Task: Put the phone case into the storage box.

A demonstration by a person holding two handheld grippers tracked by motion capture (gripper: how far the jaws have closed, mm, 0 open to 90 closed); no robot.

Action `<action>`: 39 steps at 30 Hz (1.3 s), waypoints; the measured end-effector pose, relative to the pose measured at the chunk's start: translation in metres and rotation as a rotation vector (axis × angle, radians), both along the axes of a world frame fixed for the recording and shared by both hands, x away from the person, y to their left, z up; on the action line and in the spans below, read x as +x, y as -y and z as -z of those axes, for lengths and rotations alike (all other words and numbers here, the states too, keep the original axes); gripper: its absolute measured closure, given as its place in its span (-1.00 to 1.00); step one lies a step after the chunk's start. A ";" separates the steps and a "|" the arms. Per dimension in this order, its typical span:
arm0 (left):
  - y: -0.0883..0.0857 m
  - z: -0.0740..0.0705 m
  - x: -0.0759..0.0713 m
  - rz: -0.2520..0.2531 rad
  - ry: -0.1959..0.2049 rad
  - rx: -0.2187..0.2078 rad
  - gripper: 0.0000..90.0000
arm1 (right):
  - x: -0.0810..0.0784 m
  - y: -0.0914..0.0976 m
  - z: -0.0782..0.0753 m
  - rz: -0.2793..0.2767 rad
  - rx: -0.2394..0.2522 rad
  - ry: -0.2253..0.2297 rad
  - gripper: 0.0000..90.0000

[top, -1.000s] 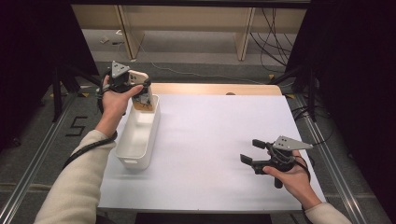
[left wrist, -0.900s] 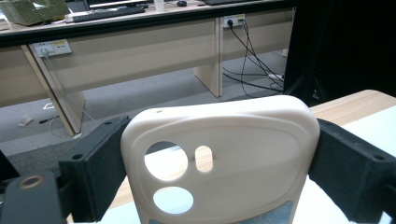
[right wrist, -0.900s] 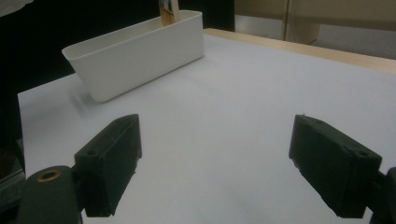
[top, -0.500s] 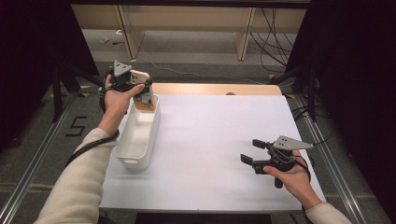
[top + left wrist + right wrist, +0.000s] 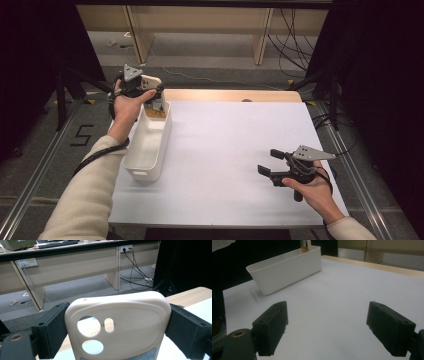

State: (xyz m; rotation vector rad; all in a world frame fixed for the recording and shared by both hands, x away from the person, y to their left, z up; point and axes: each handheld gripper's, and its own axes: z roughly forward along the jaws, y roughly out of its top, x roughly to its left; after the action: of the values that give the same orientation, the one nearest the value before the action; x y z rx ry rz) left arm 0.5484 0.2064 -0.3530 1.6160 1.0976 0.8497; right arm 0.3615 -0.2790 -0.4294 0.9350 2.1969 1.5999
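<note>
Nothing has shifted since the earlier frames: both hands stay put, phone case held at the bin's far end.

At the upper left of the high view, the left gripper (image 5: 152, 92) clamps a cream plastic phone case (image 5: 117, 322) with camera cut-outs between its two jaws, just above the far end of the long white plastic bin (image 5: 147, 145). At the lower right, the right gripper (image 5: 270, 162) rests low over the white table (image 5: 235, 145), its jaws wide apart with nothing between them.

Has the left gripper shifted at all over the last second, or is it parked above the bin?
No. The left gripper, shut on the phone case, sits at the same spot over the far end of the white bin as before.
</note>
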 end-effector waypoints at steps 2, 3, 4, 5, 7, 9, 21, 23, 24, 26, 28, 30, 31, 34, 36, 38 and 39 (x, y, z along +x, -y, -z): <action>0.000 -0.001 0.000 0.000 0.001 0.000 -0.77 | 0.000 0.000 0.000 -0.001 0.002 0.000 -0.60; 0.000 -0.001 0.001 -0.001 0.002 0.001 -0.77 | 0.000 0.000 0.000 -0.001 0.001 -0.001 -0.60; 0.000 -0.001 0.001 -0.002 0.001 0.003 -0.77 | 0.000 0.000 0.000 -0.001 0.001 -0.001 -0.60; 0.000 -0.001 0.001 -0.002 0.001 0.006 -0.77 | 0.000 0.000 0.000 -0.001 0.002 0.000 -0.60; 0.000 -0.001 0.002 -0.001 0.000 0.010 -0.77 | 0.000 0.000 0.000 0.000 0.003 0.000 -0.60; 0.000 -0.001 0.002 -0.001 -0.001 0.006 -0.77 | 0.000 0.000 0.000 0.000 0.003 0.000 -0.59; 0.001 -0.001 0.004 -0.005 0.001 0.011 -0.77 | 0.000 -0.001 0.000 -0.003 0.001 -0.003 -0.59; 0.001 -0.001 0.004 -0.005 0.000 0.013 -0.77 | 0.000 -0.001 0.000 -0.003 0.003 -0.003 -0.59; 0.001 -0.001 0.005 -0.005 -0.001 0.014 -0.77 | 0.000 -0.001 0.000 -0.004 0.002 -0.003 -0.59; 0.002 0.000 0.005 -0.006 0.000 0.017 -0.77 | 0.000 0.000 0.000 -0.003 0.002 -0.003 -0.59; 0.002 0.000 0.006 -0.007 0.001 0.016 -0.77 | 0.000 0.000 0.000 -0.003 0.003 -0.003 -0.59; 0.003 0.001 0.007 -0.010 -0.001 0.016 -0.77 | 0.000 0.000 0.000 -0.004 0.003 -0.003 -0.59; 0.003 0.001 0.008 -0.012 -0.001 0.015 -0.77 | 0.000 -0.001 0.000 -0.005 0.003 -0.003 -0.59; 0.004 0.003 0.009 -0.014 -0.004 0.014 -0.77 | 0.000 0.000 0.000 -0.005 0.004 -0.003 -0.59; 0.004 0.003 0.010 -0.013 -0.006 0.018 -0.77 | 0.000 0.000 0.000 -0.005 0.003 -0.003 -0.59; 0.004 0.004 0.011 -0.016 -0.008 0.016 -0.77 | 0.000 0.000 0.000 -0.005 0.003 -0.003 -0.59; 0.004 0.004 0.011 -0.016 -0.010 0.019 -0.77 | 0.000 0.000 0.000 -0.006 0.003 -0.003 -0.59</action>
State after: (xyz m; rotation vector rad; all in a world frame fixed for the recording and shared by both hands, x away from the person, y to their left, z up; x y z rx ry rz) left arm 0.5592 0.2021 -0.3566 1.6303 1.1135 0.8656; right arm 0.3619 -0.2788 -0.4298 0.9338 2.2015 1.6062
